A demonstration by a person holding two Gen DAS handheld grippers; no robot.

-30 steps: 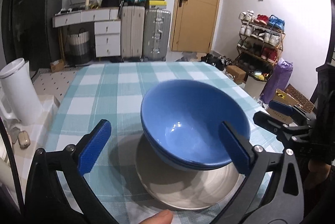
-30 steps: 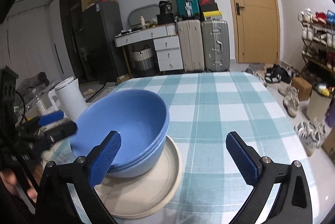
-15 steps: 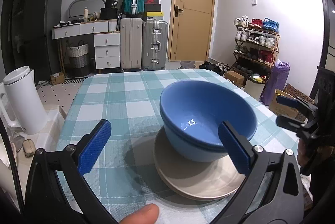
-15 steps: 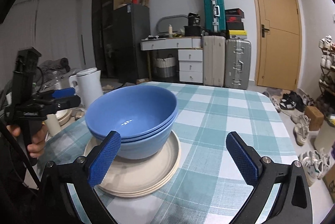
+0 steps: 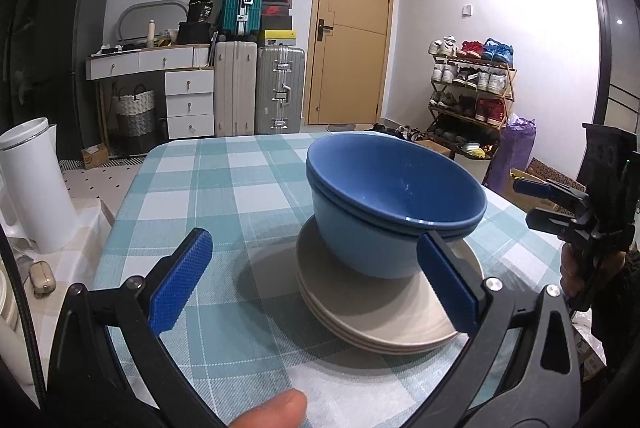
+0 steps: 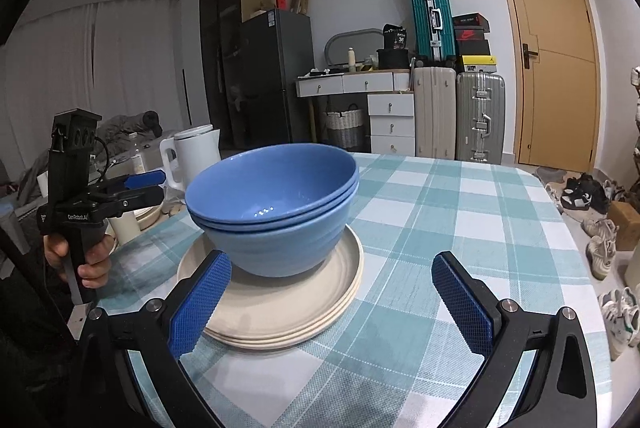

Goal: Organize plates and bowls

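Left claw (image 5: 316, 284) and right claw (image 6: 330, 302) both gape empty beside nested blue ceramic bowls (image 6: 276, 204) stacked on beige round plates (image 6: 280, 304) on the checked-cloth bench (image 6: 460, 236); only the right view shows the black fridge (image 6: 276, 76)

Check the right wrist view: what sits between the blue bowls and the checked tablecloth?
A stack of beige plates; the nested blue bowls rest on it, above the tablecloth. The left wrist view agrees.

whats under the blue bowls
The nested blue bowls sit on a stack of beige plates on the checked tablecloth. The plates' centres are covered by the bowls, so anything there cannot be seen.
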